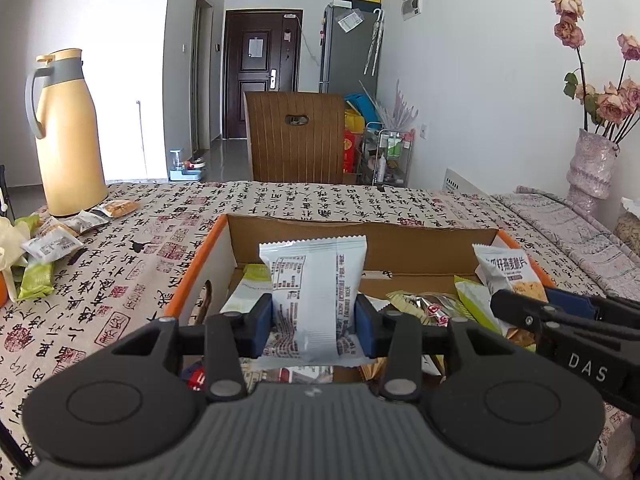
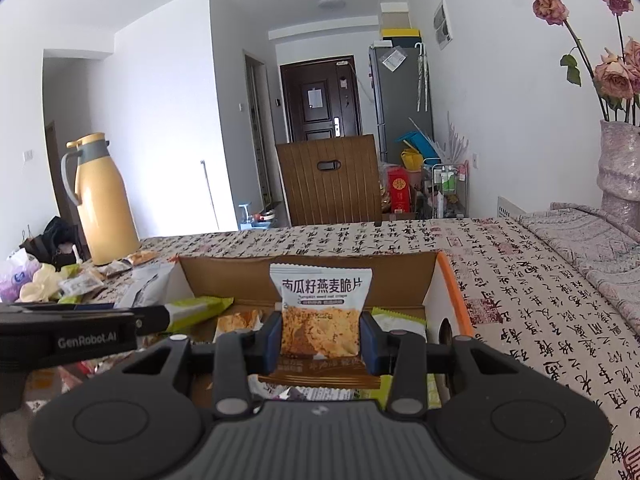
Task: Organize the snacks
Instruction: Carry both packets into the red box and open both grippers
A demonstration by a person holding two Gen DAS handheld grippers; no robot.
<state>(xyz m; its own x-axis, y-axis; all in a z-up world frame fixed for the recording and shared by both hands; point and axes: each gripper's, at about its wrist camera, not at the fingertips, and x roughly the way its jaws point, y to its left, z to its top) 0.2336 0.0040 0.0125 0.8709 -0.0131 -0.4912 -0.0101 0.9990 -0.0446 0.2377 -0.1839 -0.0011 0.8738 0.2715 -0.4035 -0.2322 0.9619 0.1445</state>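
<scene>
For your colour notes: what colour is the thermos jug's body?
Pale yellow thermos jug, grey collar; left wrist view.

We see a matt brown cardboard box [image 1: 400, 236] with a glossy orange outer face, and in it glossy film snack packets: a white packet [image 1: 316, 296] and an oat crisp packet [image 2: 322, 312]. Our left gripper [image 1: 316, 330] and right gripper [image 2: 320, 340] are matt black plastic with blue rubbery pads. The tablecloth [image 1: 132, 264] is printed cloth; the jug [image 1: 66, 132] is smooth yellow plastic.
</scene>
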